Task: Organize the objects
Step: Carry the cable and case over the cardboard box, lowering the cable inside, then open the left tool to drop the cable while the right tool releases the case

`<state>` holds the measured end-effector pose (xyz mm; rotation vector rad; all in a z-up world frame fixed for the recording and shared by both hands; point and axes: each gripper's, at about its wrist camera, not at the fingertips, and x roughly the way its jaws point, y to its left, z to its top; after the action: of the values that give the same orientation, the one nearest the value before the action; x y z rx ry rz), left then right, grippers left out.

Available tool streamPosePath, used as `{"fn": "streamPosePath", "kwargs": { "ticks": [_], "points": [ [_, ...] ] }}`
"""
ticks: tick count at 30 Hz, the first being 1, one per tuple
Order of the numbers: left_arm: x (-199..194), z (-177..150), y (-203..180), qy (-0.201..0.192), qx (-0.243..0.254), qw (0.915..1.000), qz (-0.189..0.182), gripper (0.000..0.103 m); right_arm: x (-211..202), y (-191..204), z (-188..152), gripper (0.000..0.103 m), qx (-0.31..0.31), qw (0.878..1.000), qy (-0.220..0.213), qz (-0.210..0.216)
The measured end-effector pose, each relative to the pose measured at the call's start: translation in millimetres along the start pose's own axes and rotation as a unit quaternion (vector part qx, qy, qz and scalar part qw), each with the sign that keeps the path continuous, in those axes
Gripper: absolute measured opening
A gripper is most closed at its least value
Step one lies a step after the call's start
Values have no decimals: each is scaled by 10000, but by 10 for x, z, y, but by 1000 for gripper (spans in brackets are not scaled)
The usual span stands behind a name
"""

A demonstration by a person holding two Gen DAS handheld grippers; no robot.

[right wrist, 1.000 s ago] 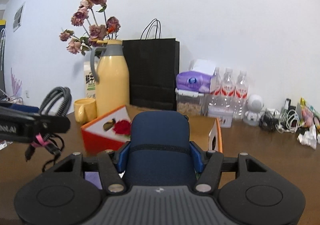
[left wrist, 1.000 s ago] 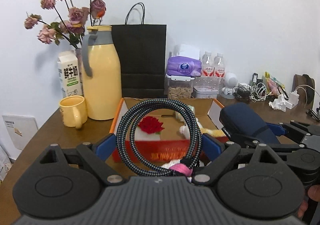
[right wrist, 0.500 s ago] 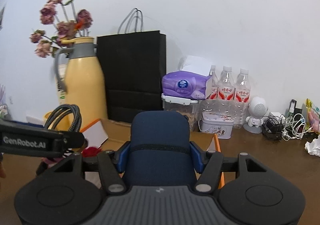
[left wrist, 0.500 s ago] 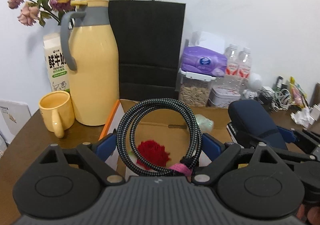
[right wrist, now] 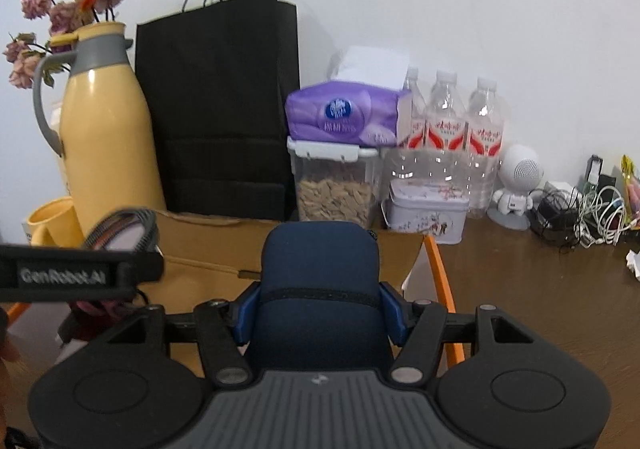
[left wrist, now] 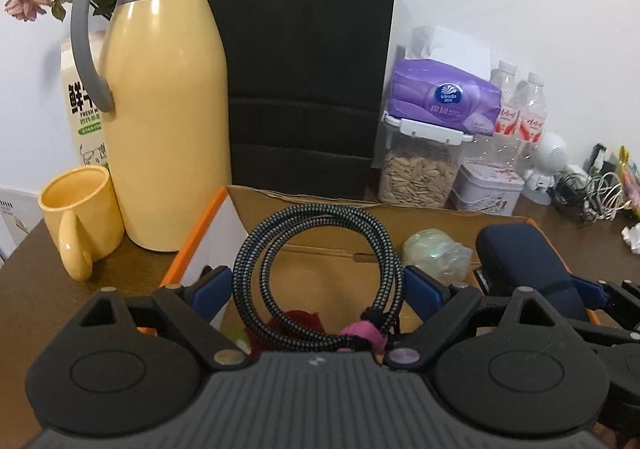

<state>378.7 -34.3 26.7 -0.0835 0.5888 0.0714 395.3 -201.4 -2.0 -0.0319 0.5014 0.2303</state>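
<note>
Cardboard box (left wrist: 420,209) on table (left wrist: 40,289) — holds red flower (left wrist: 294,323), pale wrapped lump (left wrist: 434,253). Left gripper (left wrist: 318,281) jaws pinch coiled braided cable (left wrist: 320,273), loop upright over box; right gripper (right wrist: 320,309) jaws clamp navy case (right wrist: 320,273), long axis pointing forward.

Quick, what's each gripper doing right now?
Left gripper: shut on the coiled cable.
Right gripper: shut on the blue case.

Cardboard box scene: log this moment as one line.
left fingers: coiled black braided cable | right fingers: navy zip case | both over open cardboard box
</note>
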Motion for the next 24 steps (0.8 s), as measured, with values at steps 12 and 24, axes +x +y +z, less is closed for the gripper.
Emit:
{"fn": "streamPosePath", "kwargs": {
  "ticks": [12, 24],
  "points": [
    [-1, -51, -56, 91, 171, 9998, 107, 103, -12, 16, -43, 103, -21, 9999, 138, 36],
    [-137, -30, -67, -109, 170, 9998, -5, 103, -100, 6, -12, 103, 23, 9998, 117, 144]
  ]
}}
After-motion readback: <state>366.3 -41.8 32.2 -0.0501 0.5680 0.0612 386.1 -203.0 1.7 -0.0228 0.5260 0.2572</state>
